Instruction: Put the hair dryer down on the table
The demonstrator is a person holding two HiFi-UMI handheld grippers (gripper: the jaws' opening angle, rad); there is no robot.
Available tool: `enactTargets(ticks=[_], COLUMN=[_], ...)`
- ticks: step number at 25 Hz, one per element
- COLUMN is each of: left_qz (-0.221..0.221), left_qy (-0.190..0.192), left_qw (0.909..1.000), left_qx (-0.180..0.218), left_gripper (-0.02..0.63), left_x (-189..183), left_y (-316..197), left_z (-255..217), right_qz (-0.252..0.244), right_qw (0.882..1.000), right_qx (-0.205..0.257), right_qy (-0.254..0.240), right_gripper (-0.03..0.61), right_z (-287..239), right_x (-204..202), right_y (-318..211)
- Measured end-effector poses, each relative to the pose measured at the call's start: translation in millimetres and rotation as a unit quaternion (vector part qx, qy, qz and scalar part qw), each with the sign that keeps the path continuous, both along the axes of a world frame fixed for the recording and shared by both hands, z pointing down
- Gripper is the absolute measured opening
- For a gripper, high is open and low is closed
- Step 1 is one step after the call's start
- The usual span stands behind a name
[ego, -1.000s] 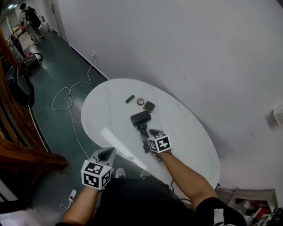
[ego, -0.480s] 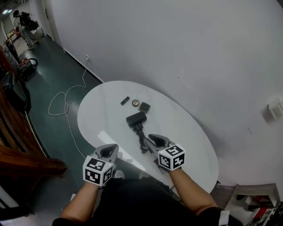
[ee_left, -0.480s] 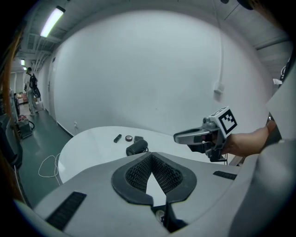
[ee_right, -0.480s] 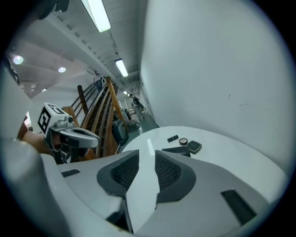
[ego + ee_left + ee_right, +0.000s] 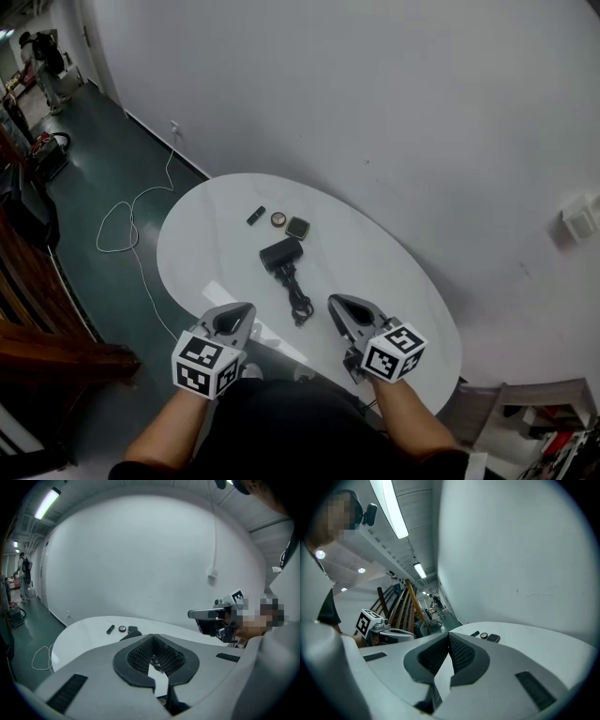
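The black hair dryer [image 5: 281,253] lies flat in the middle of the white oval table [image 5: 394,281]. Its dark cord [image 5: 298,302] is bunched toward me. My right gripper [image 5: 339,305] hovers over the near table edge, right of the cord and apart from it, shut with nothing between its jaws. My left gripper [image 5: 239,312] hangs at the near left edge, also shut and empty. In the left gripper view a dark bit of the dryer [image 5: 130,634] peeks over the jaws, and the right gripper [image 5: 211,613] shows at the right. The right gripper view does not show the dryer.
Behind the dryer lie a small black stick [image 5: 255,216], a round disc [image 5: 277,219] and a dark square piece [image 5: 298,228]. A white cable [image 5: 131,211] snakes over the green floor at the left. A person [image 5: 42,56] stands far off. White wall behind the table.
My right gripper has drawn back from the dryer's cord toward the near table edge and its jaws have closed. The dryer stays lying on the table. The left gripper has barely moved.
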State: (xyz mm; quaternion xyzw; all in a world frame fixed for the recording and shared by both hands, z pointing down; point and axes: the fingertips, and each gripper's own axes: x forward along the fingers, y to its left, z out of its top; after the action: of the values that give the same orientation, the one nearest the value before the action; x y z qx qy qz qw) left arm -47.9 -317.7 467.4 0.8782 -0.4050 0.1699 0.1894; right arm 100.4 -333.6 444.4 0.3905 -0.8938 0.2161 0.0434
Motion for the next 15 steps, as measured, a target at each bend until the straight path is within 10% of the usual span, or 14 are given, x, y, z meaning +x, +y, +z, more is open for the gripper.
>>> enactTargets(ticks=[15], left_qz=[0.007], left_qy=[-0.010], left_qw=[0.9999], left_qx=[0.007], left_gripper=[0.011], left_x=[2.1], left_y=[-5.8], left_z=[1.1], right_qz=[0.049], right_qw=[0.998], right_qx=[-0.020], right_qy=[0.016], right_gripper=[0.008], right_z=[26.6], right_x=[35.6], right_y=[10.6])
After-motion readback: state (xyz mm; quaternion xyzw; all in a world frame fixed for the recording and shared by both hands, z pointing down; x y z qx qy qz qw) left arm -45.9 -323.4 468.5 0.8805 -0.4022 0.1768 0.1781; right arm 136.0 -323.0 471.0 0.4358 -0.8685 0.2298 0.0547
